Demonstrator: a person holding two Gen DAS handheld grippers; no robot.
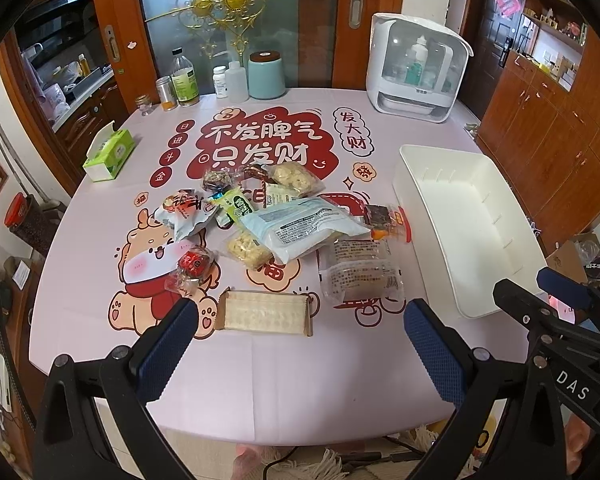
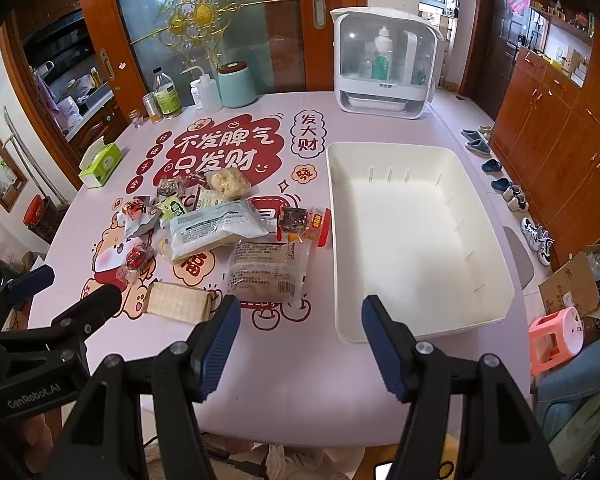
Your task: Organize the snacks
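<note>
Several wrapped snacks lie in a loose pile [image 1: 260, 216] [image 2: 204, 224] on the pink printed tablecloth: a large pale blue bag [image 1: 300, 228], a clear bag of brown cake [image 1: 360, 272] [image 2: 268, 268], and a flat beige wafer pack [image 1: 266, 314] [image 2: 178, 302] nearest me. An empty white bin [image 1: 472, 216] [image 2: 412, 240] stands to their right. My left gripper [image 1: 300, 320] hovers open over the near table edge, just short of the wafer pack. My right gripper [image 2: 300, 320] hangs open in front of the bin's near left corner. Neither holds anything.
At the table's back stand a white cabinet with bottles [image 1: 416, 68], a teal canister [image 1: 266, 76], several bottles and jars [image 1: 184, 80], and a green tissue box [image 1: 110, 154] at the left. Shoes [image 2: 508, 192], a pink stool [image 2: 556, 336] and cardboard boxes lie on the floor at right.
</note>
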